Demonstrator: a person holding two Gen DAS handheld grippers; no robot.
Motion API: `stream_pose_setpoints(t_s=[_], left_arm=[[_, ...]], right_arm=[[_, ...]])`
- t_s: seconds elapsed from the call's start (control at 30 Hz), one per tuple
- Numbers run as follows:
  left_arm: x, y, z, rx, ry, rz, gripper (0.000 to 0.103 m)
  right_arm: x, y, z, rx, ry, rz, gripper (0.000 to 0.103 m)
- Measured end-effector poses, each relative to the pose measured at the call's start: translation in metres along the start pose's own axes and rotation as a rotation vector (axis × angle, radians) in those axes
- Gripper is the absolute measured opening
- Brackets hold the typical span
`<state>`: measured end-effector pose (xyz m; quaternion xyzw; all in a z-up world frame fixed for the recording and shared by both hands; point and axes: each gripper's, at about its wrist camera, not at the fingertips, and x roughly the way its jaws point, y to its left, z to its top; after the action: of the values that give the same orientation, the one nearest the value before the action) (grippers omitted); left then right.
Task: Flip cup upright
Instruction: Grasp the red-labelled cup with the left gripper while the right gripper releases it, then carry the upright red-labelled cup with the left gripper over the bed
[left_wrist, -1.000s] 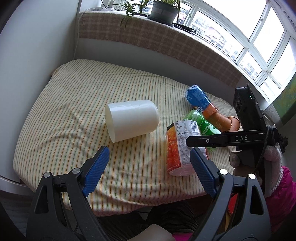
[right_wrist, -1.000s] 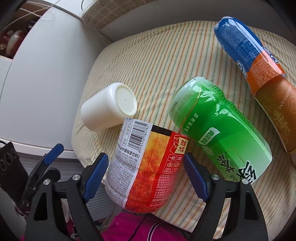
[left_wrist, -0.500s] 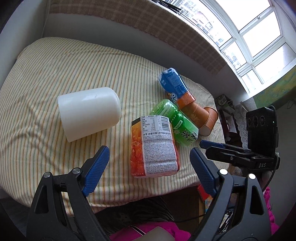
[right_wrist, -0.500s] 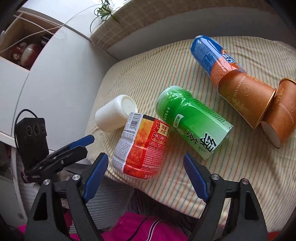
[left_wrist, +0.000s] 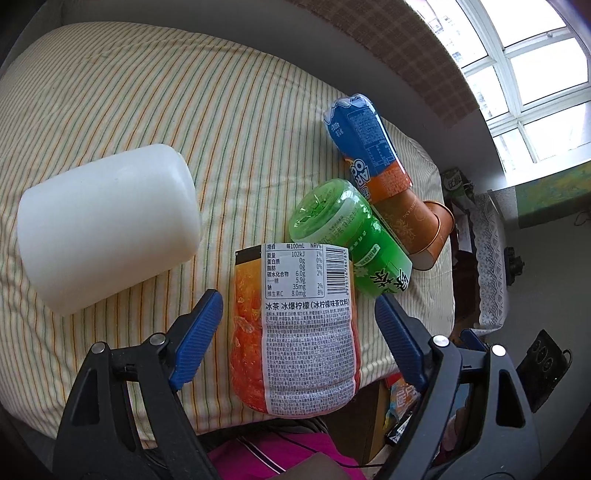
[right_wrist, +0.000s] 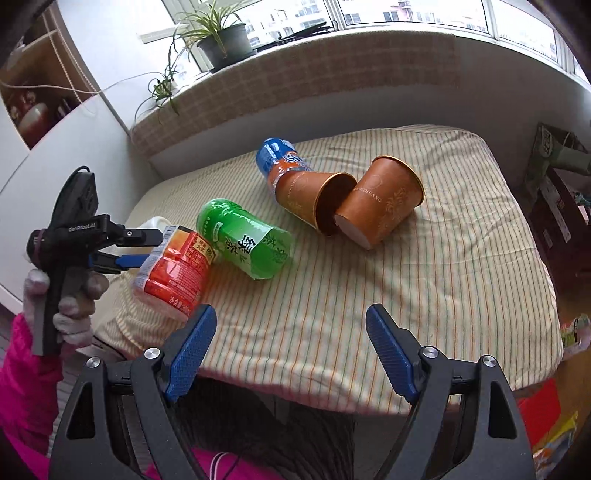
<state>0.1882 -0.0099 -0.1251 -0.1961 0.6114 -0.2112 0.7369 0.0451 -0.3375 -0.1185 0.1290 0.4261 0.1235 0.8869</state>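
Several cups lie on their sides on the striped tablecloth (left_wrist: 155, 92). An orange-and-red label cup (left_wrist: 295, 328) lies at the near edge, between the open fingers of my left gripper (left_wrist: 299, 325); contact is not visible. It also shows in the right wrist view (right_wrist: 173, 273). A white cup (left_wrist: 107, 225) lies to its left. A green cup (right_wrist: 247, 240), a blue-and-orange cup (right_wrist: 277, 158) and two brown paper cups (right_wrist: 380, 206) lie beyond. My right gripper (right_wrist: 288, 347) is open and empty above the near table edge.
A padded window ledge (right_wrist: 295, 81) with potted plants (right_wrist: 221, 40) runs behind the table. A grey wall (right_wrist: 44, 192) stands on the left. Clutter (right_wrist: 561, 192) sits off the table's right side.
My left gripper has moved right and closer, so the orange-label cup now lies between its fingers. My right gripper has pulled back and swung right, away from the cups.
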Motion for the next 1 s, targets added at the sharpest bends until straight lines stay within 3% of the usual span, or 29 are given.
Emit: stream_pose_setpoints(t_s=[0.53, 0.8, 1.0], left_arm=[[0.031, -0.003, 0.010, 0.008, 0.080, 0.036, 0.083], [0.026, -0.009, 0.004, 0.027, 0.049, 0.031, 0.081], [0.009, -0.019, -0.009, 0.083, -0.042, 0.063, 0.081]], right_arm=[[0.000, -0.014, -0.006, 0.043, -0.022, -0.034, 0.083], [0.000, -0.013, -0.004, 0.052, -0.023, -0.033, 0.083], [0.001, -0.006, -0.003, 0.036, -0.035, -0.052, 0.083]])
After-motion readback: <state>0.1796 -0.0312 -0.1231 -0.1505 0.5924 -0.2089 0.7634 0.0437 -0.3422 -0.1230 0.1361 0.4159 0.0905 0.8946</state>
